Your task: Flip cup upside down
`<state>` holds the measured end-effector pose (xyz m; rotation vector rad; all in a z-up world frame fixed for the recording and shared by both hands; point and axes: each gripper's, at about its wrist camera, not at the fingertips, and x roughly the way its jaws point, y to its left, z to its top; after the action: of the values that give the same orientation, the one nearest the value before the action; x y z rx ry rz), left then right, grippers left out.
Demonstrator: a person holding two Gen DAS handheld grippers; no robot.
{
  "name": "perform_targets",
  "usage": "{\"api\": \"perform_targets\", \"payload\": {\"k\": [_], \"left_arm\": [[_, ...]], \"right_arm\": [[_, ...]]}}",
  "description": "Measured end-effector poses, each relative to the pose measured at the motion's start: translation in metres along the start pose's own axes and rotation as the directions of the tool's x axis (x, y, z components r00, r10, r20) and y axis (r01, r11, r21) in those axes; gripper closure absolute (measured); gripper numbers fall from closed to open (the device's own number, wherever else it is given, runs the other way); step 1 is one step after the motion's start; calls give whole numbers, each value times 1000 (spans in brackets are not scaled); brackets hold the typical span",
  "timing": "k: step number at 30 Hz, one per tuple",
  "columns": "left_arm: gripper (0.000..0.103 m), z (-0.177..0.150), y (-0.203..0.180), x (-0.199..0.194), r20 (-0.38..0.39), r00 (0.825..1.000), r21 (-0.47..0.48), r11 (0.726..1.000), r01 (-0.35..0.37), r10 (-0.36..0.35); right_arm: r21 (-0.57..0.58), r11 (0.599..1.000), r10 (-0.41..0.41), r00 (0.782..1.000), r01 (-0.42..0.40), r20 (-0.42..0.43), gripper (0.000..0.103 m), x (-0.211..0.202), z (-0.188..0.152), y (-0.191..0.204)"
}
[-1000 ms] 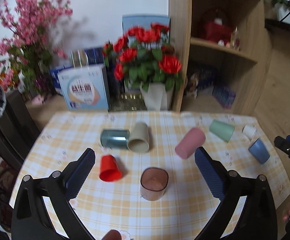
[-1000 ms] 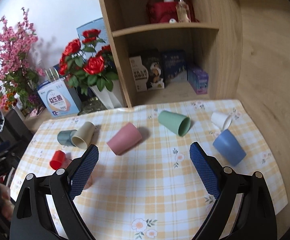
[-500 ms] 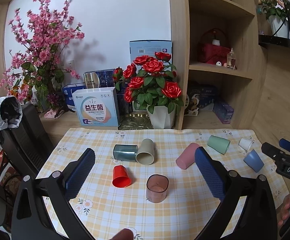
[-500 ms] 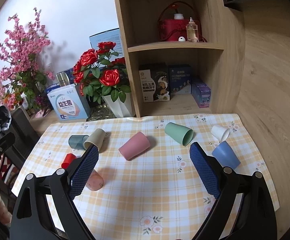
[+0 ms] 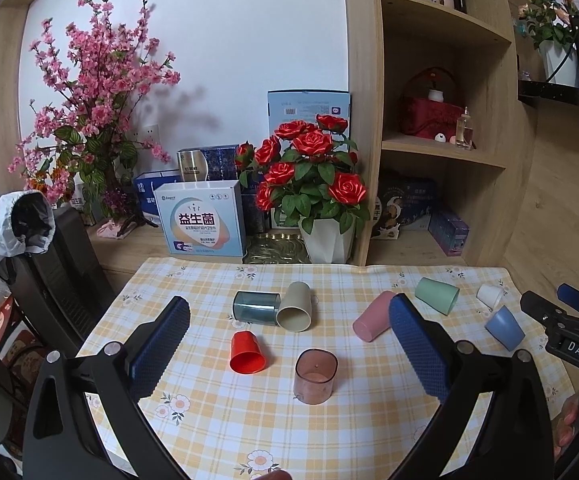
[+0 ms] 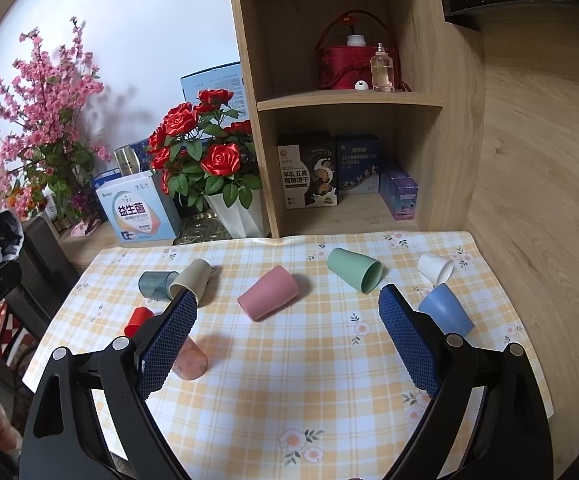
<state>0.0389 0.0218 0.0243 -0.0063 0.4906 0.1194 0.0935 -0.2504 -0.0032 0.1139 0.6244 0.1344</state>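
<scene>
The left hand-held gripper (image 5: 289, 340) is held above the near edge of the table with its two blue-padded fingers spread wide and nothing between them. The right hand-held gripper (image 6: 287, 332) is in the same condition: jaws wide apart, empty, raised clear of the yellow checked tablecloth (image 6: 309, 380).

Only one cup stands mouth-up: the translucent pink plastic cup (image 5: 315, 376), at lower centre of the left wrist view, between the left gripper's fingers in the picture but well below and beyond them. In the right wrist view the same cup (image 6: 191, 358) sits at lower left, partly hidden by that gripper's left finger. It is judged to be the task's object.

The other cups lie on their sides:
- red plastic cup (image 5: 247, 352), just left of the upright cup;
- translucent grey-blue cup (image 5: 255, 308), touching the beige cup (image 5: 295, 312);
- pink opaque cup (image 6: 269, 294), centre;
- green cup (image 6: 353, 270), small white cup (image 6: 435, 268) and blue cup (image 6: 445, 314), towards the right.

Step in hand: approach; no cup is grasped yet. The next move probably calls for lowering the left gripper over the upright cup, closing on its wall below the rim, lifting, rotating half a turn and setting it rim-down on bare cloth, clear of the red cup.
</scene>
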Motion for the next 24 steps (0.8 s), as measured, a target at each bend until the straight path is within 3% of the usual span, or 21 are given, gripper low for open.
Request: {"api": "perform_targets", "payload": {"k": [24], "left_arm": [[6, 1, 0, -3, -4, 1000, -6, 1000, 1, -1]], "right_arm": [[-5, 1000, -6, 1000, 6, 4, 14, -5, 1, 1]]}}
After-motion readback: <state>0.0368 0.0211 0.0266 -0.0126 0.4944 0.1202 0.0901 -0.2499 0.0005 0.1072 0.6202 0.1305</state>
